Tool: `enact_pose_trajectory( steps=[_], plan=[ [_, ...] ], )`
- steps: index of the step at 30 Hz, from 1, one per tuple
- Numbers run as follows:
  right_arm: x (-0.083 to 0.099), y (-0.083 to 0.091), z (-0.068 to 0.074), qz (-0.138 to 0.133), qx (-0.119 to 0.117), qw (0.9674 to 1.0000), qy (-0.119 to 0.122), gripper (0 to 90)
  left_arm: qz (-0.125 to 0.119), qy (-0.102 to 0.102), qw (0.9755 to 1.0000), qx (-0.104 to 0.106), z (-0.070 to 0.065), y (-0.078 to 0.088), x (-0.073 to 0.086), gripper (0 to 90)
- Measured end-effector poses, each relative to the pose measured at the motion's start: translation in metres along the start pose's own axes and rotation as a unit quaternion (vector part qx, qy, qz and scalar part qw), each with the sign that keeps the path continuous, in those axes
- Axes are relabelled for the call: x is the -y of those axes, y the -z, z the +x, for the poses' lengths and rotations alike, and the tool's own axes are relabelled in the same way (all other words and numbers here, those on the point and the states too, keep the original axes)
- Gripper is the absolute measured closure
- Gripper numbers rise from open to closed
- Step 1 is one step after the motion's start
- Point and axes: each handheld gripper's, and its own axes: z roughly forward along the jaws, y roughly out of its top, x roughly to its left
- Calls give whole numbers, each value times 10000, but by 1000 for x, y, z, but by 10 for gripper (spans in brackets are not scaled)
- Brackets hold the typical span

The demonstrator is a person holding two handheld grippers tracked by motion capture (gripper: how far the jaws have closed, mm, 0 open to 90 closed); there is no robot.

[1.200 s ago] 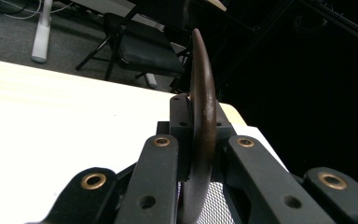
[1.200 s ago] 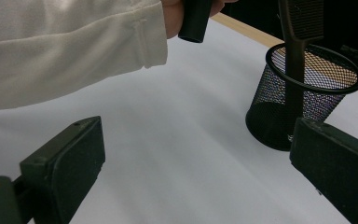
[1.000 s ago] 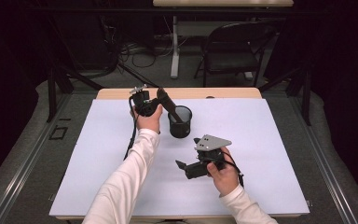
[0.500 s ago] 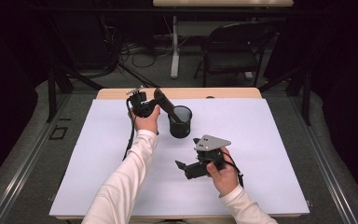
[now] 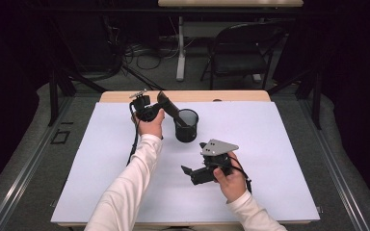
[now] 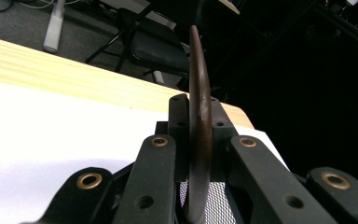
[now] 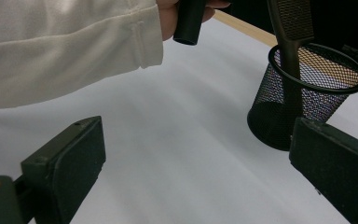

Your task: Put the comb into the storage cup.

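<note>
A dark brown comb (image 5: pixel 166 102) slants with its lower end inside a black mesh cup (image 5: pixel 186 126) at the back middle of the white mat. My left gripper (image 5: pixel 169 109) is shut on the comb above the cup. In the left gripper view the comb (image 6: pixel 199 93) stands edge-on between the closed jaws, with the cup's mesh (image 6: pixel 216 200) just below. My right gripper (image 5: pixel 188 174) rests low on the mat toward the front, apart from the cup, pointing left. It (image 7: pixel 196 154) is open with bare mat between its fingers. Its camera sees the cup (image 7: pixel 307 93) and comb (image 7: pixel 291 23) ahead.
The white mat (image 5: pixel 270 144) covers a wooden table whose far edge (image 5: pixel 231 95) shows behind the cup. The left forearm in a white sleeve (image 5: pixel 135 168) crosses the mat's left half. A black chair (image 5: pixel 241 53) and a table leg stand on the floor beyond.
</note>
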Motion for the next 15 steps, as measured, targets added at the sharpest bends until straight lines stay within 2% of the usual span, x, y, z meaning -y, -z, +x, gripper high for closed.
enact_pose_trajectory(
  steps=[15],
  plan=[
    [0, -1, 0, 14, -5, 10000, 10, 34, 47, -35, 10000, -21, 1, 0, 0, 805]
  ],
)
